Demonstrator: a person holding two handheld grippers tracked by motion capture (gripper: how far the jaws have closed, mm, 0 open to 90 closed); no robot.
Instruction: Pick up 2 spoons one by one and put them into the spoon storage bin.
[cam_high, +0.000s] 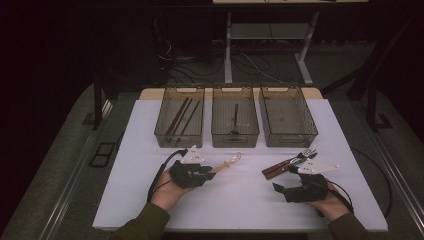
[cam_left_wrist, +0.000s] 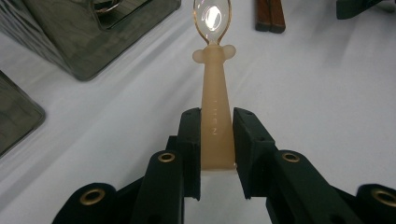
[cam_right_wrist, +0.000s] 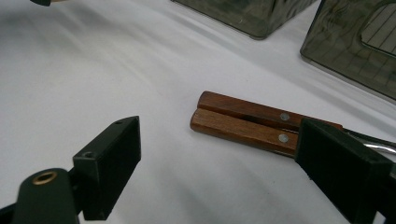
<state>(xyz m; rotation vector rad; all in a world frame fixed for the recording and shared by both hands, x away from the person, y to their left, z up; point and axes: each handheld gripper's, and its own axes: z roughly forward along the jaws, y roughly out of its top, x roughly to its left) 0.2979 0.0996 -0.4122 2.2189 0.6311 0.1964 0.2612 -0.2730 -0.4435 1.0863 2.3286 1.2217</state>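
Left gripper (cam_left_wrist: 215, 135): jaws narrowed onto the pale beige handle of a small spoon (cam_left_wrist: 214, 84), pads pressing both flanks of the handle near its blunt end; the clear, amber-rimmed bowl points away from the hand. In the high view the same spoon (cam_high: 227, 163) projects rightward and slightly far from the left gripper (cam_high: 207, 171), over the near-left part of the white table cover (cam_high: 240, 200), just near of the bins. Right gripper (cam_right_wrist: 215, 154): jaws spread wide, nothing between the pads; in the high view the right gripper (cam_high: 280, 189) sits at the near right, held in a hand. Two wooden-handled utensils (cam_right_wrist: 247, 122): lying side by side and touching on the cover, handles riveted, metal ends running off behind the right-hand jaw; in the high view these wooden-handled utensils (cam_high: 287, 164) lie just far of the right gripper, fork tines toward the far right. Three translucent bins in a row at the far edge: left bin (cam_high: 165, 131) holding dark sticks; middle bin (cam_high: 218, 135) holding one dark utensil; right bin (cam_high: 310, 131), contents not discernible.
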